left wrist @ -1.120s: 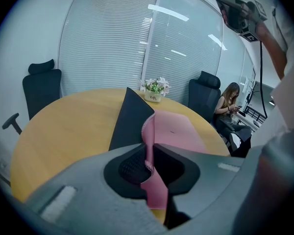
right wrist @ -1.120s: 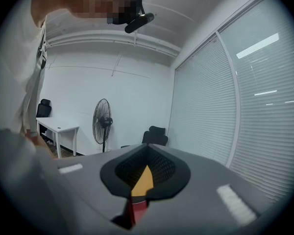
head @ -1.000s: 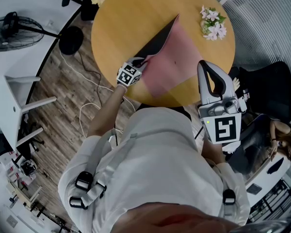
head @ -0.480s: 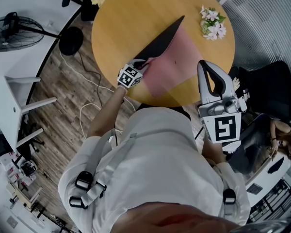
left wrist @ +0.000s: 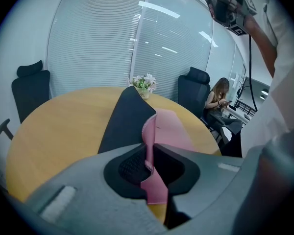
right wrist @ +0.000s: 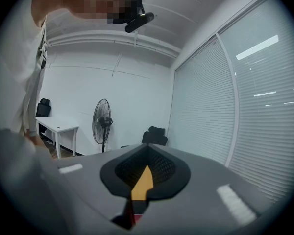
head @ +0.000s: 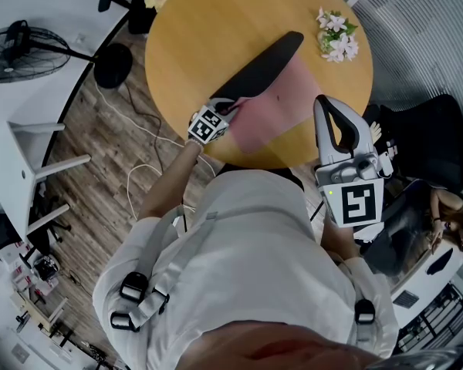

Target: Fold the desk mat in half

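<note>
The desk mat lies on the round wooden table [head: 193, 29]; its top is pink [head: 276, 99] and its underside black [head: 258, 72]. My left gripper [head: 225, 109] is shut on the mat's near left edge and holds it raised, so the black side stands up and leans over the pink. In the left gripper view the pink edge [left wrist: 149, 146] is pinched between the pads, with the black flap [left wrist: 125, 119] beyond. My right gripper [head: 329, 105] hangs above the table's right rim, shut with nothing in it; its own view shows only a sliver of table between the jaws [right wrist: 146, 169].
A small bunch of flowers [head: 338, 35] stands at the table's far right. Office chairs [left wrist: 29, 89] ring the table, and a seated person [left wrist: 219, 102] is off to the right. A floor fan [head: 15, 48] and a white desk [head: 23, 168] stand on the left.
The left gripper has shifted slightly toward the right with the mat edge. The raised black flap has swung further over the pink half, its far corner moving right.
</note>
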`<control>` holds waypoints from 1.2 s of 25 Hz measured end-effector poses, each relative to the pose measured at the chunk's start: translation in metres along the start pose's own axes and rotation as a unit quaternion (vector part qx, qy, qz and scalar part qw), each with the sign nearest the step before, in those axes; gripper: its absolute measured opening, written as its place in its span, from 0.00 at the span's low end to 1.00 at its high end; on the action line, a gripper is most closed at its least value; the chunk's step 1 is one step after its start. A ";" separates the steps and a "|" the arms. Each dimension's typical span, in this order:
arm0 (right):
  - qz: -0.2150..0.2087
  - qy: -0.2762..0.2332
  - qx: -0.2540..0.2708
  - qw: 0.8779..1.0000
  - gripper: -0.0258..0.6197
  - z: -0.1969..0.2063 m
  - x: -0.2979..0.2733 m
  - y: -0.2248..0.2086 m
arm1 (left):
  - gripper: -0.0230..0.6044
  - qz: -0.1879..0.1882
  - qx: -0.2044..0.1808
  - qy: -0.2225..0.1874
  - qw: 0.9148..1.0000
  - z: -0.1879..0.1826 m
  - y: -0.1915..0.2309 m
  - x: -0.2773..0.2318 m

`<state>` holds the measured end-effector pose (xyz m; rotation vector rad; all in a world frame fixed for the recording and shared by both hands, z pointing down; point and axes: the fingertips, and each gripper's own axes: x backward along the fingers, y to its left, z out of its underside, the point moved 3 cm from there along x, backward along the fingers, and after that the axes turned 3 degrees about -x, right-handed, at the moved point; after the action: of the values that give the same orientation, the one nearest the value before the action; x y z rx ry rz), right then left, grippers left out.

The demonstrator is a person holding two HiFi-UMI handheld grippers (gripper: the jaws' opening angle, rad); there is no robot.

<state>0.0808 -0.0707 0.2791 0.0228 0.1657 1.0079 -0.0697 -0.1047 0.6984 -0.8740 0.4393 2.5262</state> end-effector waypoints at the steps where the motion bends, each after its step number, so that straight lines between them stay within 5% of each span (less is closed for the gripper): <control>1: 0.000 -0.001 0.000 1.000 0.05 0.000 0.001 0.000 | 0.11 0.001 -0.003 0.002 1.000 0.001 -0.002 -0.001; 30: -0.004 -0.005 0.004 1.000 0.05 0.003 0.014 0.002 | 0.11 0.050 -0.027 0.038 0.998 0.028 -0.051 -0.013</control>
<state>0.0867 -0.0576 0.2809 0.0345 0.1597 0.9997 -0.0502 -0.0527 0.7201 -0.9940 0.4509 2.6125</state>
